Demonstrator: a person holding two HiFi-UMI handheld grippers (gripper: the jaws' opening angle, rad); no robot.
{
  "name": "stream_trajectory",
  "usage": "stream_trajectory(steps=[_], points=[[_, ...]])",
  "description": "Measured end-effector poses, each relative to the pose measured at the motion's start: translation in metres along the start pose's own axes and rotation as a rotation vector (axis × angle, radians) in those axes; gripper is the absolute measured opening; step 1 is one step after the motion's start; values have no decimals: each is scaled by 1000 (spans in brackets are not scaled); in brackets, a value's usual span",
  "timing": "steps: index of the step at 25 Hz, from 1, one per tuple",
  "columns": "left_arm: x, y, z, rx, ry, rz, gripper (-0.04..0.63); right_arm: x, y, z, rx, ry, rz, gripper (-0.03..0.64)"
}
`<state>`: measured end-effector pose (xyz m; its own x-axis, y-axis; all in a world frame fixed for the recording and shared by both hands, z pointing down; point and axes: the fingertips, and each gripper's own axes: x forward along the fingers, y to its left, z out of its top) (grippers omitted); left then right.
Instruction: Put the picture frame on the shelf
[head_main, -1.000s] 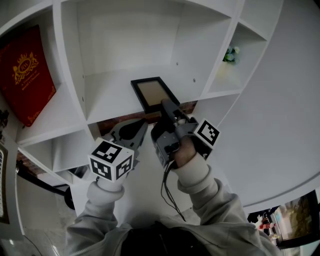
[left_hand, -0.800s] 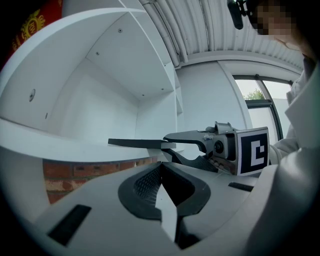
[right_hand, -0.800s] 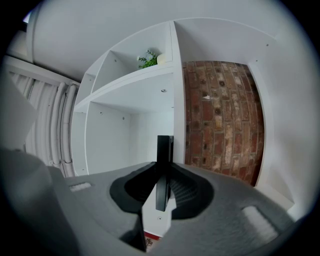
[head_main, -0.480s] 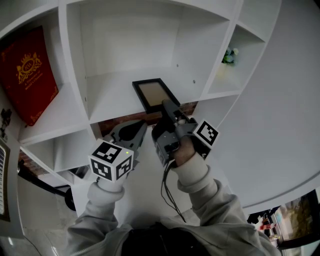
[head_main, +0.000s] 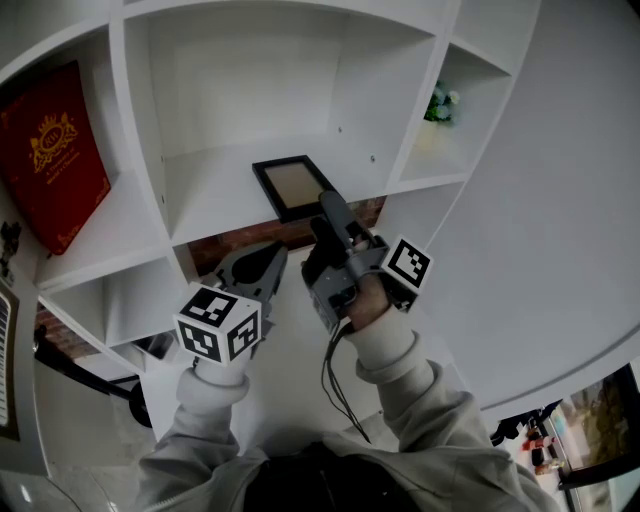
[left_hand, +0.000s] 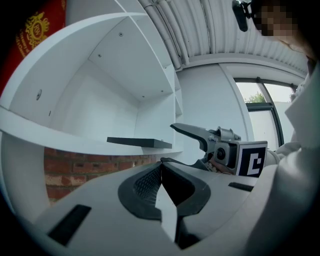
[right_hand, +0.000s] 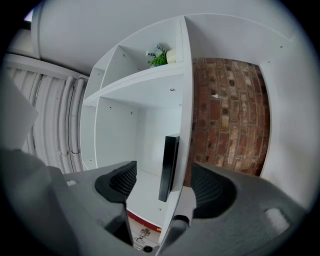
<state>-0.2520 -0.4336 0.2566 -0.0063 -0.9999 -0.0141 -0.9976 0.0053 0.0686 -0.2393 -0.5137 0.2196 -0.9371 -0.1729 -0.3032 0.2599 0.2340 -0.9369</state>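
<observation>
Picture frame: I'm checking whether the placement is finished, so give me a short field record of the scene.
Picture frame: lying flat on the shelf, at its front edge
Right gripper: jaws just opened, now apart, frame between them, not pressed
Left gripper: shut, empty
Also there: red box in the left compartment, plant in the right

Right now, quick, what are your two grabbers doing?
Left gripper: closed, holding nothing.
Right gripper: open, jaws just opened; the picture frame lies between them on the shelf, not gripped.
</observation>
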Motion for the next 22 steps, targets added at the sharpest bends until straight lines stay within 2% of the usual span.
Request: stream_trajectory(steps=[3,6,14,19,20,22], points=[[-4,-10,-5,-9,4,4,5,-19,-4,2,5,-20,-8,334],[-10,-24,-11,-18,0,6,5,-42,2,1,-52,-17,3,334],[-28,-52,-37,-29,-16,12,5,-91,19,-25,-408,62,37,325],[-38,-64,-60,-45,-31,11,6,-117,10,-48,-541,84,41,73],[-40,-67,-65,-53,-35,8,5,-121,6,-53,-555,92,41,36],[-46,-72,-73,-63,-39,8,5,-128,-2,-66,-572,114,42,9]])
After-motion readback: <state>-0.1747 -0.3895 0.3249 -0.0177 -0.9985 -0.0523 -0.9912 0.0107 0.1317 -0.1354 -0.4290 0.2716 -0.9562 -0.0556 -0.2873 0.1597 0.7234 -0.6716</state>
